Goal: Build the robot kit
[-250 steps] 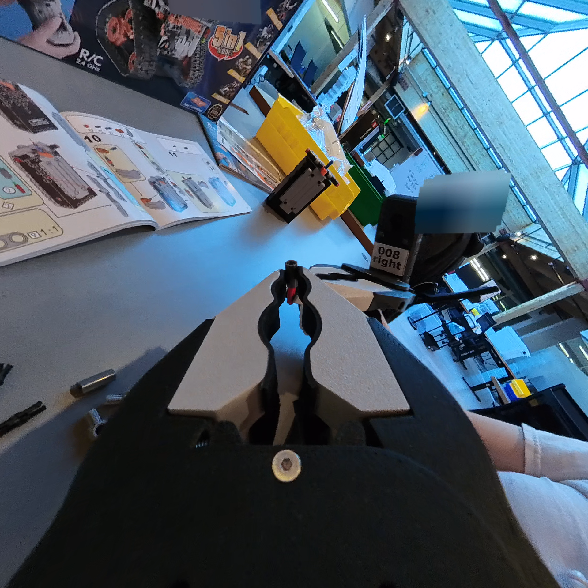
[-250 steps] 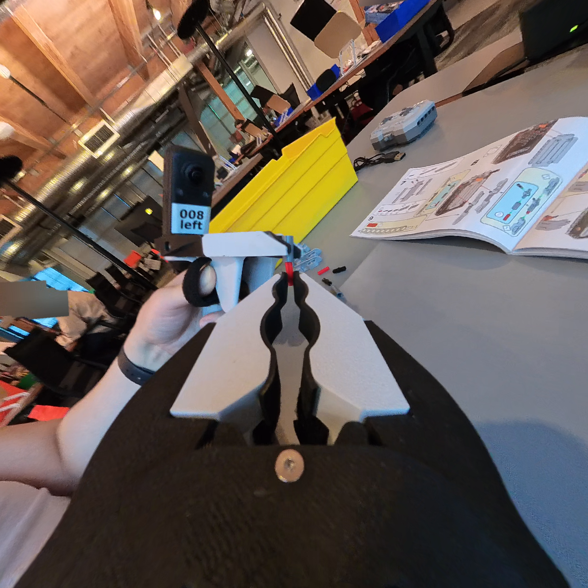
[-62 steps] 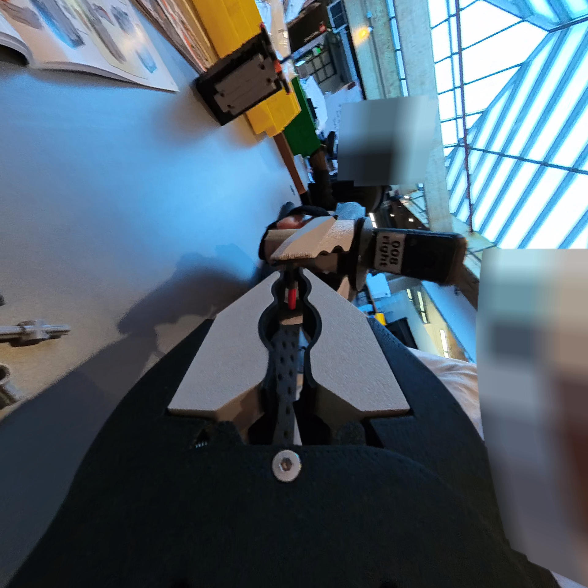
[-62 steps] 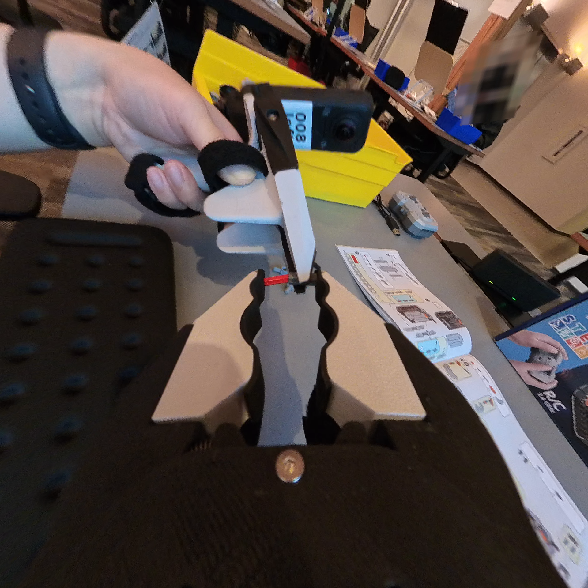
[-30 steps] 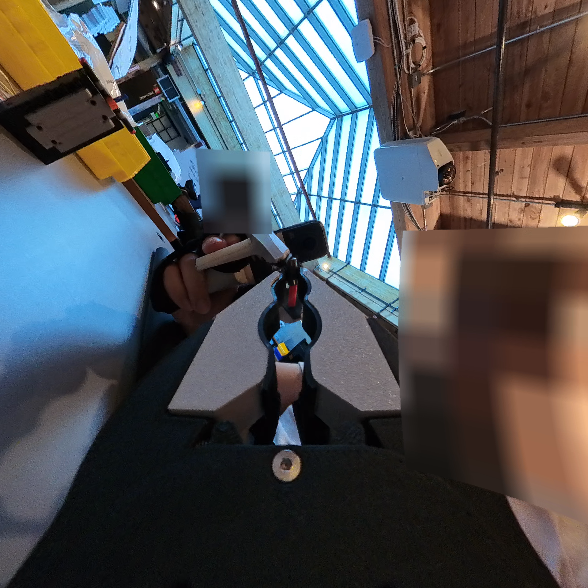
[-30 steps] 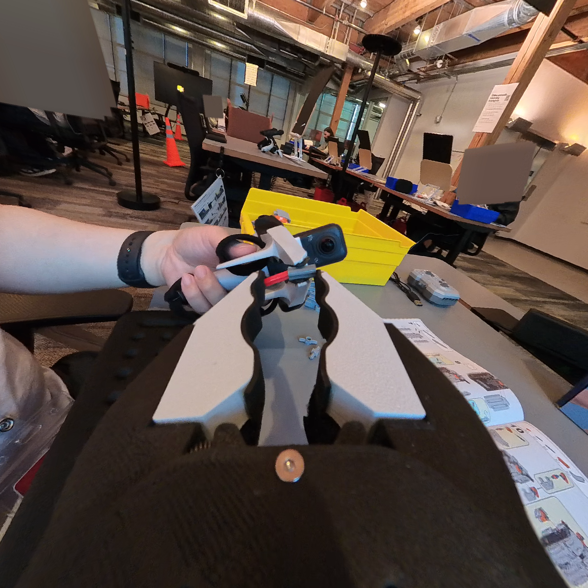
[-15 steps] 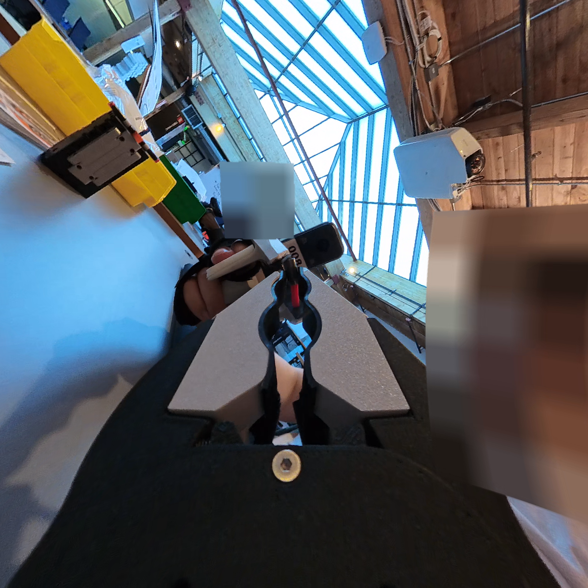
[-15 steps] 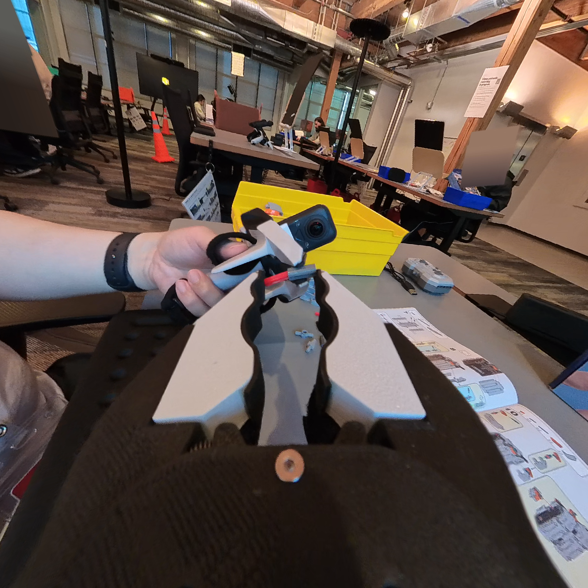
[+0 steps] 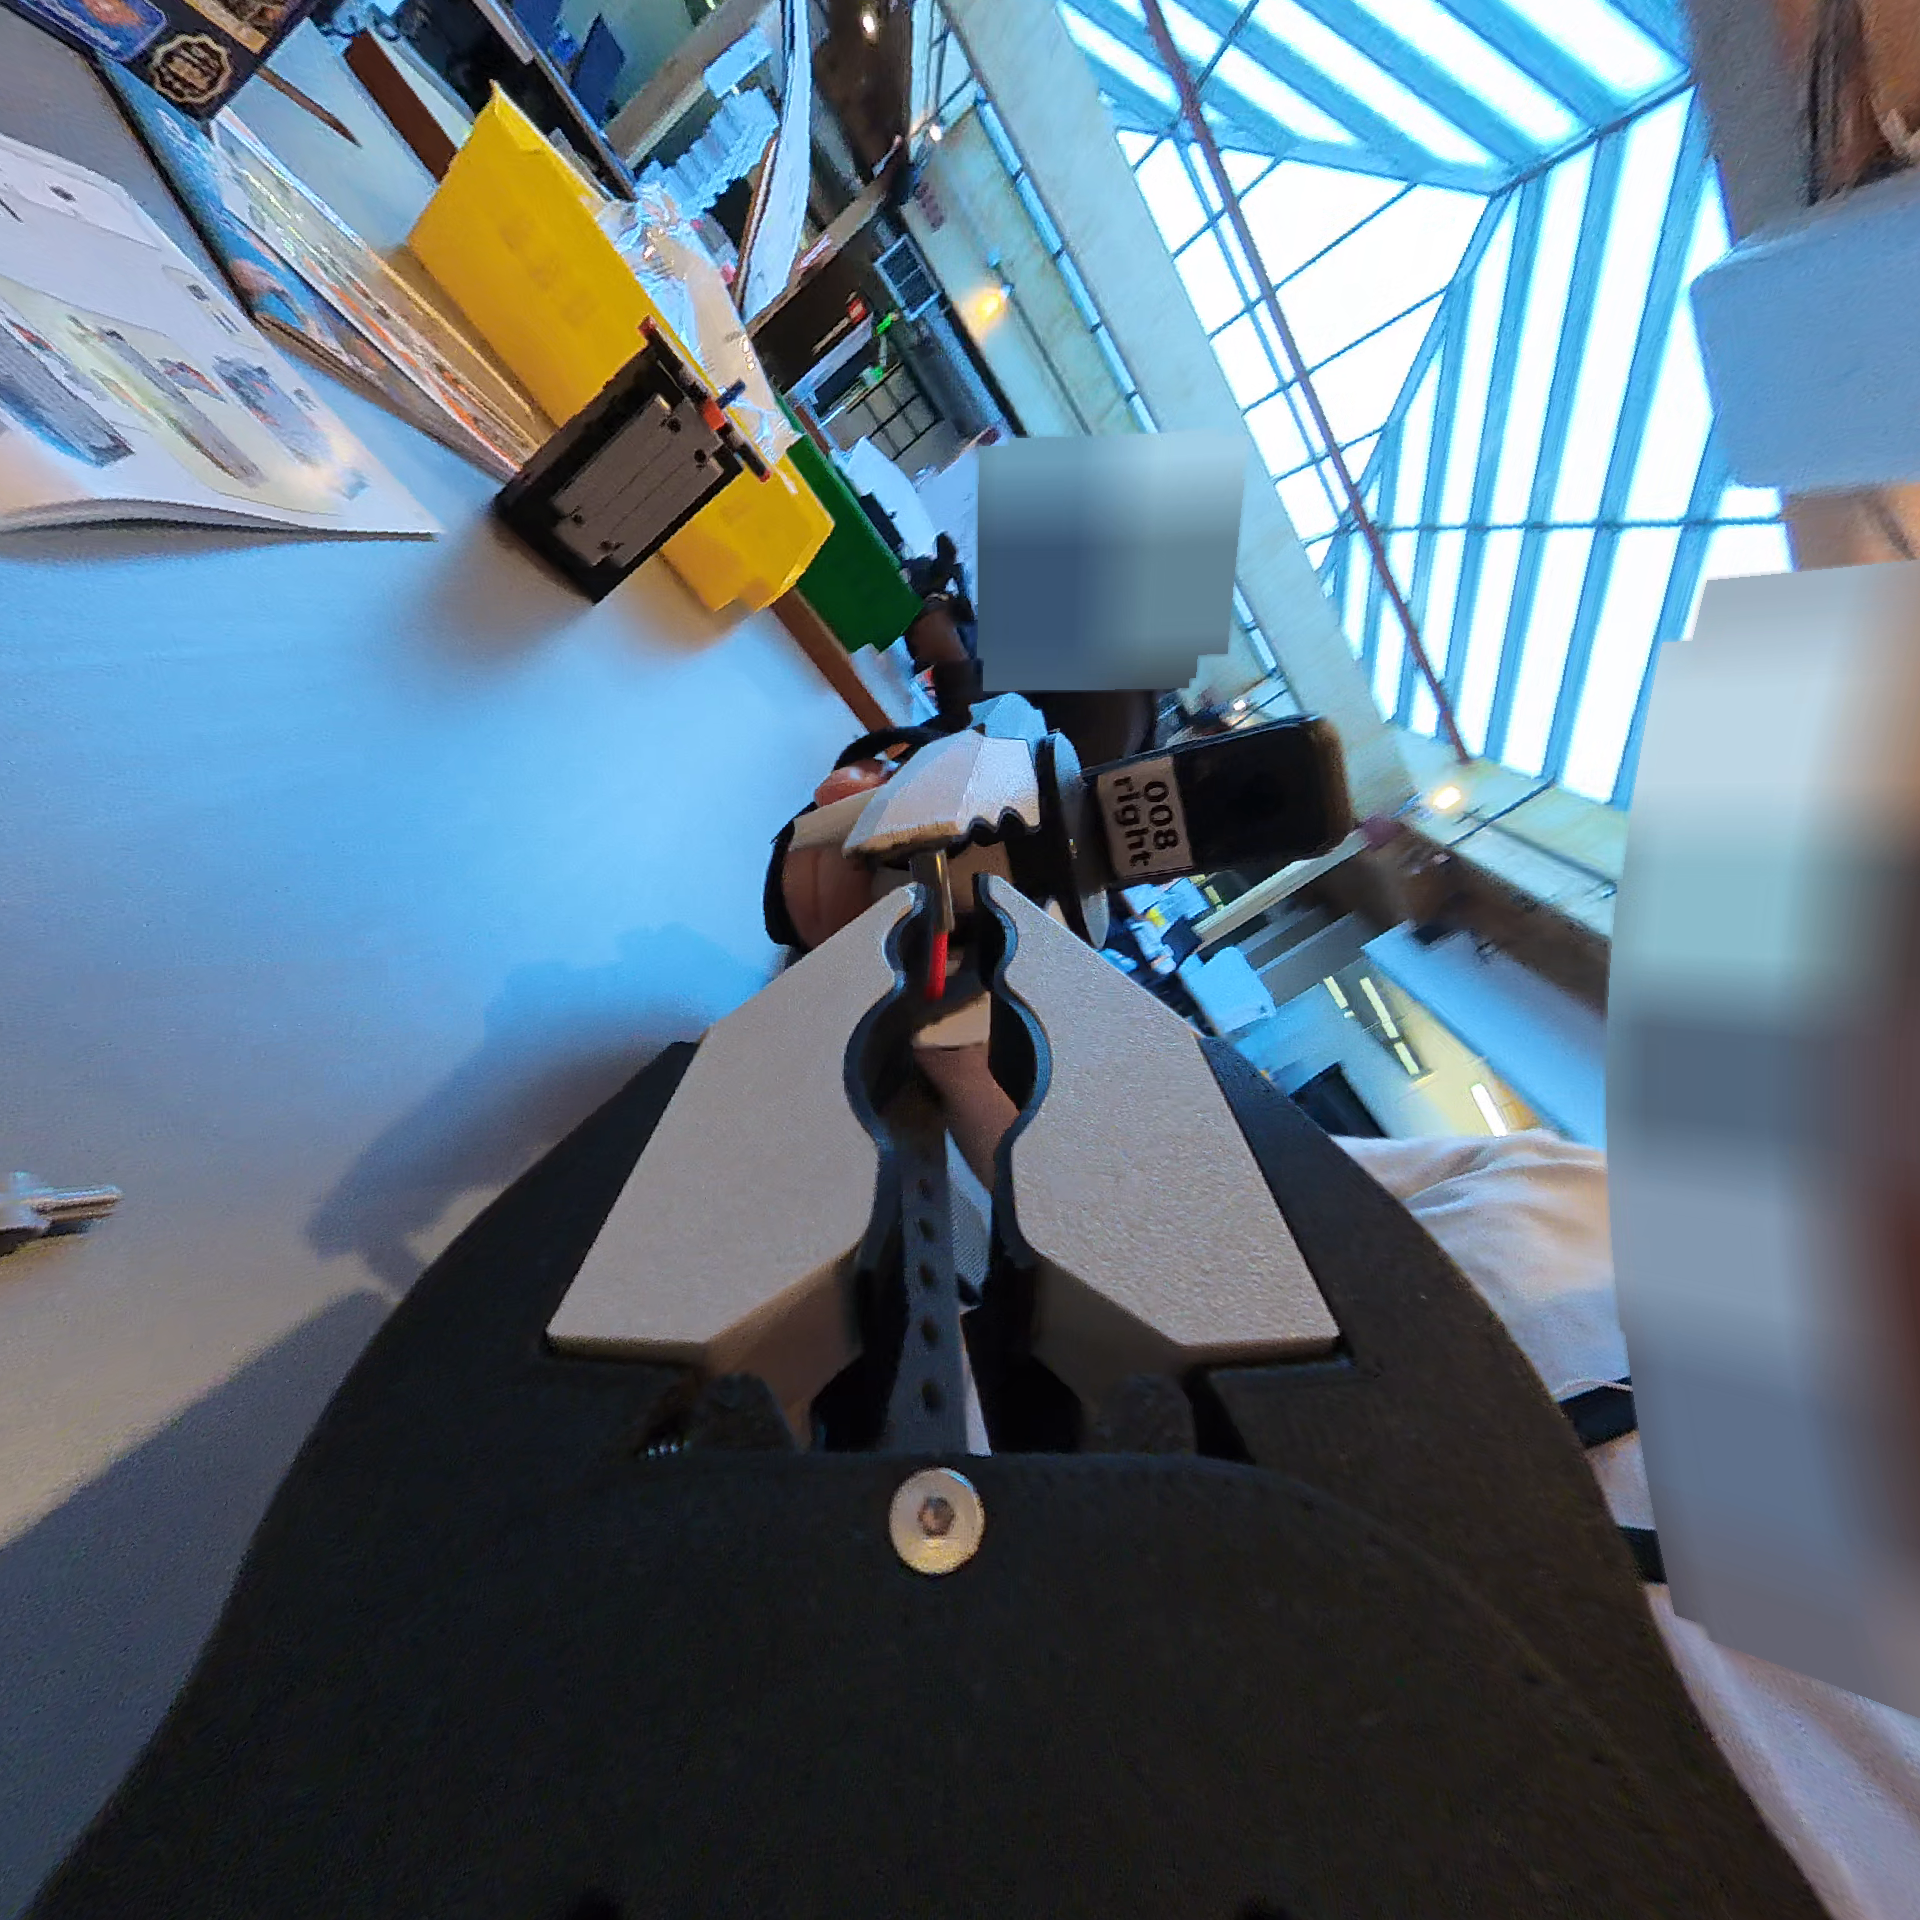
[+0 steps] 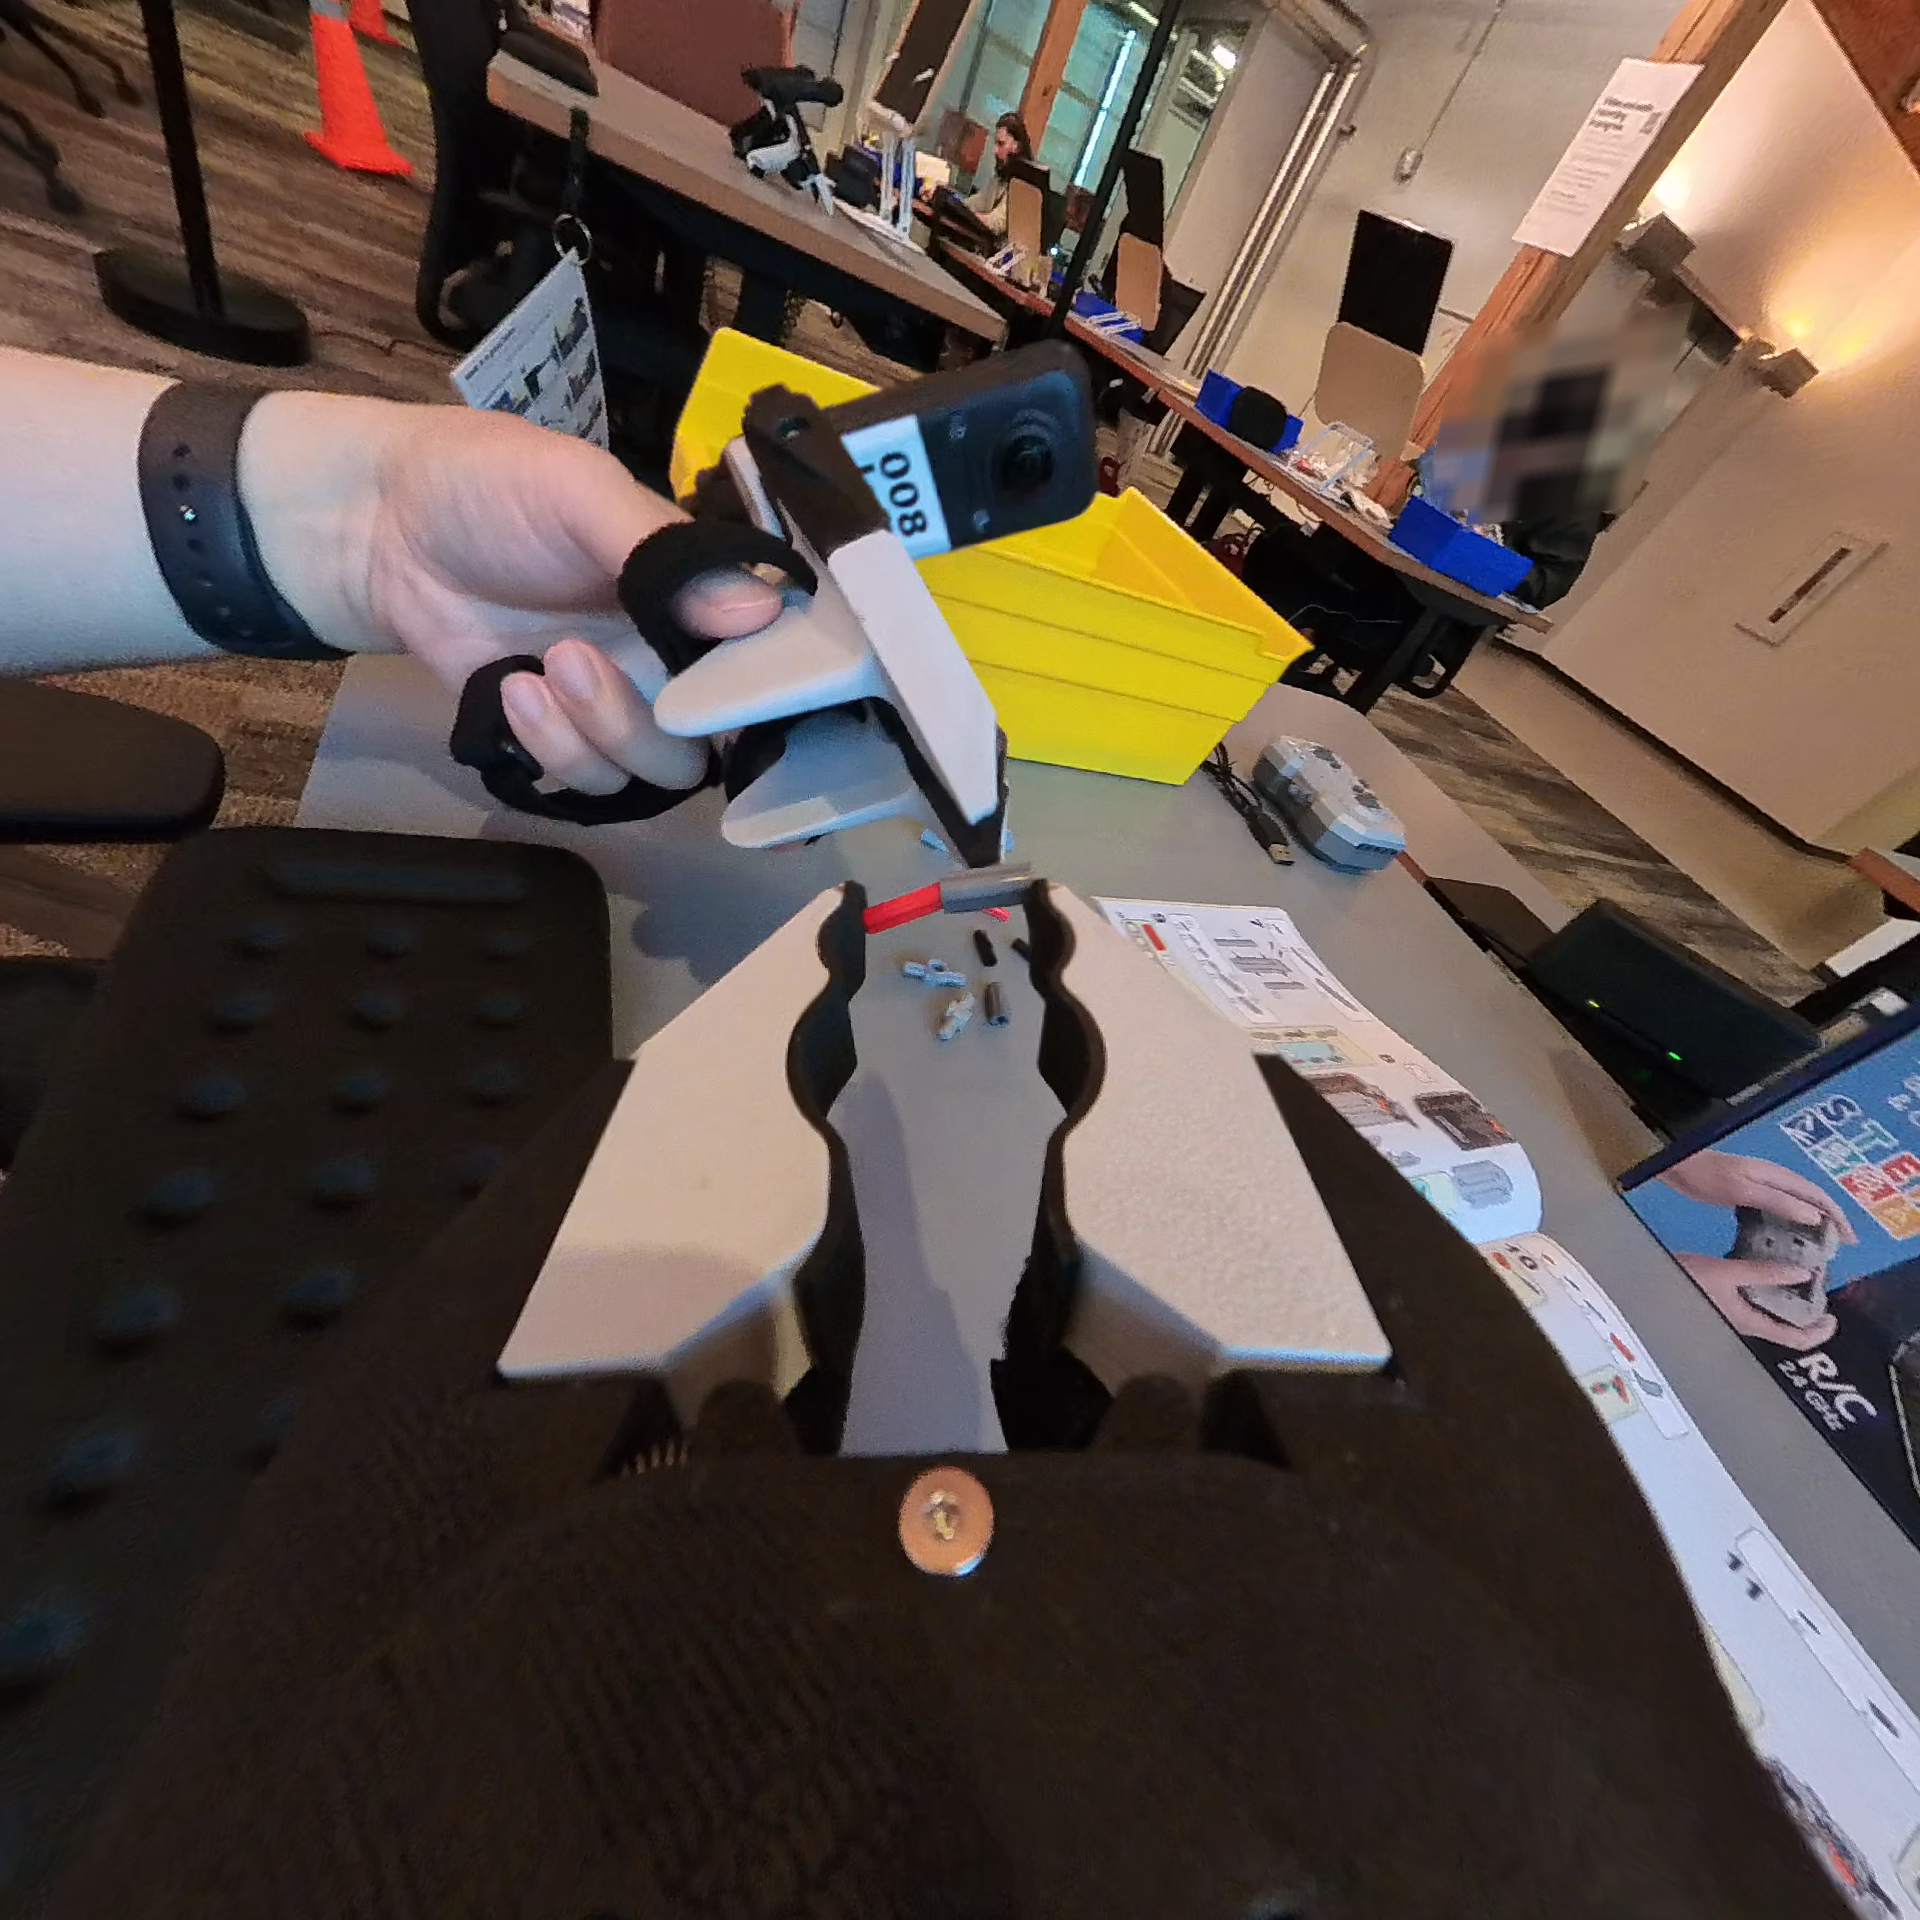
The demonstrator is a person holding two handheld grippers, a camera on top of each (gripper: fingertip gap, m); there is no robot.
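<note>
A short red axle (image 10: 902, 914) with a grey sleeve (image 10: 982, 890) on one end lies crosswise between the fingertips of my right gripper (image 10: 945, 902). The jaws stand a little apart and press on its two ends. My left gripper (image 10: 982, 831), held in a hand, comes down from above and pinches the grey sleeve at its tip. In the left wrist view my left gripper (image 9: 948, 896) is nearly closed on the sleeve (image 9: 941, 894), with the red axle (image 9: 935, 961) showing in the gap. The right gripper (image 9: 935, 831) is right beyond it. Both are held above the grey table (image 10: 935, 1195).
Several small loose parts (image 10: 956, 997) lie on the table under the grippers. An open instruction booklet (image 10: 1351, 1091), a grey battery box with cable (image 10: 1330, 800), a yellow bin (image 10: 1101, 623) and a printed box (image 10: 1818, 1226) are near. A black and grey block (image 9: 623, 478) stands by the bin. A black chair pad (image 10: 260, 1039) is at the left.
Both grippers have tipped down toward the table together, and the left one now reaches in from above. The hold on the axle and sleeve is the same.
</note>
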